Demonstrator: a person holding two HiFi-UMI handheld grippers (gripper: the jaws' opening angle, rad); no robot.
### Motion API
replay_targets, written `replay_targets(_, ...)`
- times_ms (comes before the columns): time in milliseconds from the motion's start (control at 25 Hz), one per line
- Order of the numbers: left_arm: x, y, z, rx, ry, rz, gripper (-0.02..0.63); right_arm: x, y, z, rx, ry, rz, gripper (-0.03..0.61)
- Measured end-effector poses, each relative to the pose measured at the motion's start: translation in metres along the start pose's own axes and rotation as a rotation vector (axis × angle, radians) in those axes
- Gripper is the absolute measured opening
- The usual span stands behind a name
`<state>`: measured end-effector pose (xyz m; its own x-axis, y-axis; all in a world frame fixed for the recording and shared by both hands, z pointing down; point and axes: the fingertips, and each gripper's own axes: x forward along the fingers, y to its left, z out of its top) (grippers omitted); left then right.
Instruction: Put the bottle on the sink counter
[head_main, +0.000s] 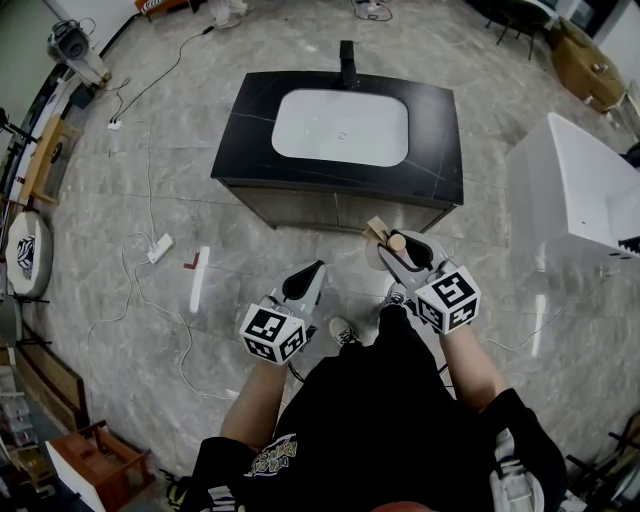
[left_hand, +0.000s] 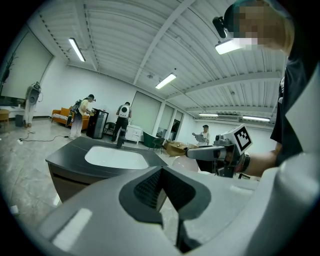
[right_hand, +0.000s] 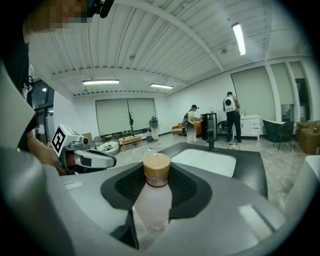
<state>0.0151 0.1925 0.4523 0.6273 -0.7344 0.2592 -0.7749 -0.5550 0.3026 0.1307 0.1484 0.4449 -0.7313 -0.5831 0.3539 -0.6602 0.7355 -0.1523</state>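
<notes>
Bottle (right_hand: 152, 200) base — out of sight between the right gripper (right_hand: 156, 181) jaws (overhead, all but the cap).

Right gripper (right_hand: 156, 197) jaws clamped on a pale bottle (right_hand: 152, 202), wooden cap (right_hand: 157, 169) up. Black sink counter (right_hand: 250, 167) beyond, left gripper (right_hand: 92, 159) off to the side.

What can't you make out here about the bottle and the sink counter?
Base of the bottle: right gripper view, hidden between the right gripper's fingers; head view, mostly covered by that gripper.
Any label on the bottle: right gripper view, too blurred.
Front of the counter: left gripper view, partly hidden behind the left gripper.
Details of the faucet: head view, too small.
</notes>
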Motion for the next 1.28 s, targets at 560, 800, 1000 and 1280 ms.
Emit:
replay_targets(560, -0.023, 0.015, 0.002, -0.010, -0.022, 0.022, 0.001, 0.014, 0.019, 0.006, -0.001, 0.000, 0.010, 0.166)
replay_targets(800, -0.032, 0.019, 0.004, -0.015, -0.038, 0.044, 0.001, 0.021, 0.028, 0.010, -0.009, 0.001, 0.035, 0.166)
replay_targets(1000, -0.037, 0.027, 0.004, -0.025, -0.046, 0.075, 0.001, 0.032, 0.030, 0.013, -0.015, 0.007, 0.065, 0.166)
replay_targets(1280, -0.032, 0.039, 0.011, -0.033, -0.052, 0.122, 0.001, 0.052, 0.024, 0.022, -0.025, 0.009, 0.117, 0.166)
